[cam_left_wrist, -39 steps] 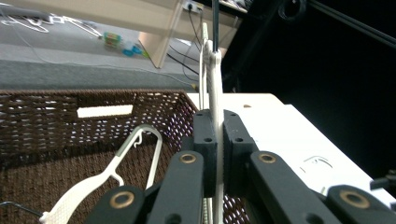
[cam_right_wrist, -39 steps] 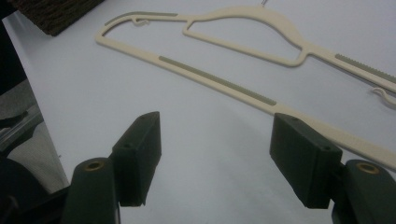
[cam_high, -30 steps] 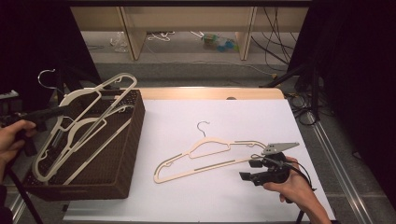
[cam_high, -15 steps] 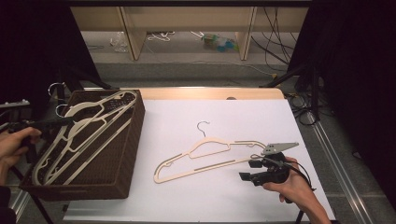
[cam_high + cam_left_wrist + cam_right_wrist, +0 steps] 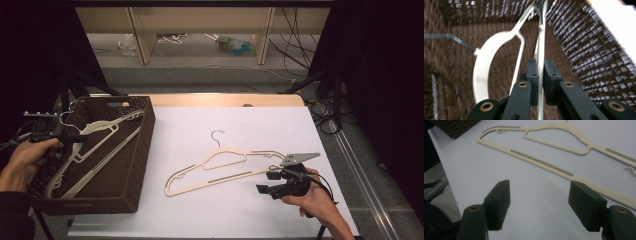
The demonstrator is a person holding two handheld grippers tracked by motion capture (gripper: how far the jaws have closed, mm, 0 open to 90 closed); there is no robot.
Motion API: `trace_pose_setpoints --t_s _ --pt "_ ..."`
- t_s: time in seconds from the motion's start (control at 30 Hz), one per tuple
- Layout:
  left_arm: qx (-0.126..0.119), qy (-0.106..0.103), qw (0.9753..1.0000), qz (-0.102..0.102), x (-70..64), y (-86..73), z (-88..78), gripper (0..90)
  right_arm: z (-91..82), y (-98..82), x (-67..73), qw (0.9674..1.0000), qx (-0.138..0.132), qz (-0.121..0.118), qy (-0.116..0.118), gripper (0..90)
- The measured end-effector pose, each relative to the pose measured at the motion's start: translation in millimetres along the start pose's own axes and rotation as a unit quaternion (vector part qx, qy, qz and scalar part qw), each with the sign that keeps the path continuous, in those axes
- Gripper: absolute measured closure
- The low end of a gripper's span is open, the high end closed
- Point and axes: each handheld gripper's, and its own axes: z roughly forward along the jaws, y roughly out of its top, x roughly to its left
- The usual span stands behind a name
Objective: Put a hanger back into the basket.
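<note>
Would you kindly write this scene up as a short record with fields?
Work in hand: putting hangers into a basket
Left gripper: shut on a cream hanger inside the basket; its jaws have just been opening slightly
Basket: dark wicker, on the table's left side
Right gripper: open, holding nothing, beside the second hanger
Second hanger: flat on the white table
</note>
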Motion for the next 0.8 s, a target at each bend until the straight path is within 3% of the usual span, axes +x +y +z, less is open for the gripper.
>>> trace_pose_setpoints --t_s 0.13,0.2,0.23,0.33,0.47,0.53,0.6,0.63,0.73,0.8 --pt "-0.003 0.018 0.9996 -0.023 5.6 -5.7 1.2 78.5 0.6 -0.6 -0.1 1.0 0.0 0.003 0.0 34.9" --pt "-0.008 0.041 0.9989 -0.023 6.0 -6.0 -3.5 68.3 0.8 -0.6 -0.5 1.0 0.002 0.002 0.004 34.9" --pt "-0.009 0.041 0.9988 -0.024 6.4 -5.8 -5.6 68.2 1.3 -0.7 -0.8 1.0 0.0 0.001 0.003 34.9" --pt "-0.044 0.046 0.9969 -0.046 2.0 -2.8 -16.0 60.1 1.9 -0.9 -0.4 1.0 0.0 0.001 0.002 34.9" --pt "-0.068 0.046 0.9963 -0.026 -10.0 0.4 -26.4 55.9 1.4 -0.5 -0.7 1.0 0.0 0.002 0.003 34.8" --pt "-0.086 0.043 0.9951 -0.023 -19.6 1.8 -31.6 50.3 1.1 -0.7 -1.6 1.0 -0.003 0.003 0.001 34.6" --pt "-0.097 0.048 0.9941 -0.006 -35.2 2.4 -37.2 44.0 1.0 -1.1 -2.1 1.0 -0.003 0.004 0.002 34.4" --pt "-0.103 0.04 0.9938 0.009 -41.1 2.0 -39.0 40.0 0.7 -1.2 -2.3 1.0 -0.004 0.003 0.001 34.2" --pt "-0.123 0.004 0.992 0.029 -63.7 -2.5 -46.5 36.4 0.0 -0.6 -2.5 0.9999 -0.009 0.004 -0.003 33.1" --pt "-0.122 0.011 0.9914 0.046 -79.0 -5.8 -51.8 33.4 -0.2 -0.2 -2.7 0.9999 -0.009 0.005 -0.005 31.4"
